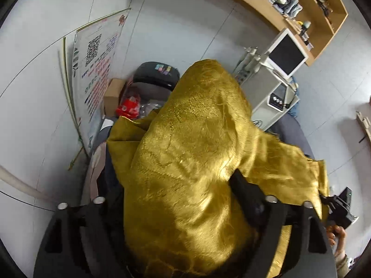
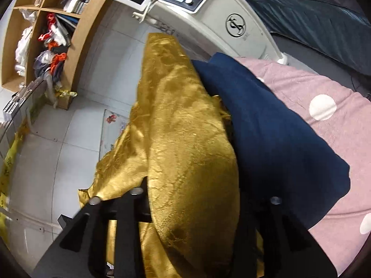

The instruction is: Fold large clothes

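Gold cloth point(image 1: 190, 162): bunched in both our grippers, left point(image 1: 185, 199) and right point(image 2: 192, 208), jaws clamped on it; slippery fabric may slide free mid-fold.

We see a wooden open shelf unit point(image 2: 76, 34) stuffed with clutter, and a white machine with a button panel point(image 2: 208, 16) near it. A navy blue cloth point(image 2: 266, 125) lies on a pink polka-dot blanket point(image 2: 324, 88). A printed poster point(image 1: 95, 69) leans by a red bag point(image 1: 128, 108).

Shiny gold cloth point(image 2: 185, 143), navy garment point(image 2: 266, 134), pink white-dotted sheet point(image 2: 336, 88), black tools.
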Demonstrator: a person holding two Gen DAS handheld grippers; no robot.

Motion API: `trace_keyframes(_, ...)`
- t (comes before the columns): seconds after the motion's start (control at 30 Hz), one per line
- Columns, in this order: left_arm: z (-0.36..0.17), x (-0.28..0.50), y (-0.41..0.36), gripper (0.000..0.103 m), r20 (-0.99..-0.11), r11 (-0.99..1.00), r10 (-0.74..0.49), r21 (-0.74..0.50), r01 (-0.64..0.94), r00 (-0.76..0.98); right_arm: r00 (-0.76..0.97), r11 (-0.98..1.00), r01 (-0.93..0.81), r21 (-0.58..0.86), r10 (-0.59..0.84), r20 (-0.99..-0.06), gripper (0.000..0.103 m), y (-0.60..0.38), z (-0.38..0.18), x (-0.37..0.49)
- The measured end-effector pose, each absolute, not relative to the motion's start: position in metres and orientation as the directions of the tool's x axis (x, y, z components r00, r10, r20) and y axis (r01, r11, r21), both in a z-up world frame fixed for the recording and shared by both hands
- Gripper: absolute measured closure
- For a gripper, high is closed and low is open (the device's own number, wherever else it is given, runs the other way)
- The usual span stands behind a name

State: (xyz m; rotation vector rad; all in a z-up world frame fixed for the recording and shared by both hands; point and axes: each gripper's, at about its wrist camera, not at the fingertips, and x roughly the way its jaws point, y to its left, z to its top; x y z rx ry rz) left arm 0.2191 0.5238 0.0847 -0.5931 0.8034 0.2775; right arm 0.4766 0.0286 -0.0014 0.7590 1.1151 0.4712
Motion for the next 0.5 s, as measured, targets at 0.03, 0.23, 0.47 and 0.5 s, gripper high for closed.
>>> trace_keyframes(0.03, 0.077, 0.224, 0.524, 0.015, -0.753, 0.799, 0.023, -0.381, -0.465, 0.657, 0.391, 0.676, 0.054, 0.735, 0.663, -0.638, 0.041, 0.027, -0.005, 0.48)
trace_keyframes(0.23, 0.067, 0.234, 0.534, 0.01, -0.794, 0.792, 0.026, -0.355, -0.497, 0.607, 0.413, 0.701, 0.062, 0.71, 0.63, -0.658, 0.031, 0.032, -0.008, 0.488)
trace_keyframes(0.47, 0.112, 0.214, 0.522, 0.007, -0.782, 0.813, 0.128, -0.269, -0.516, 0.61, 0.492, 0.77, 0.077, 0.634, 0.524, -0.696, 0.022, 0.028, 0.037, 0.473)
trace_keyframes(0.5, 0.123, 0.209, 0.518, 0.007, -0.768, 0.816, 0.157, -0.253, -0.519, 0.622, 0.501, 0.773, 0.073, 0.631, 0.518, -0.693, 0.021, 0.028, 0.045, 0.47)
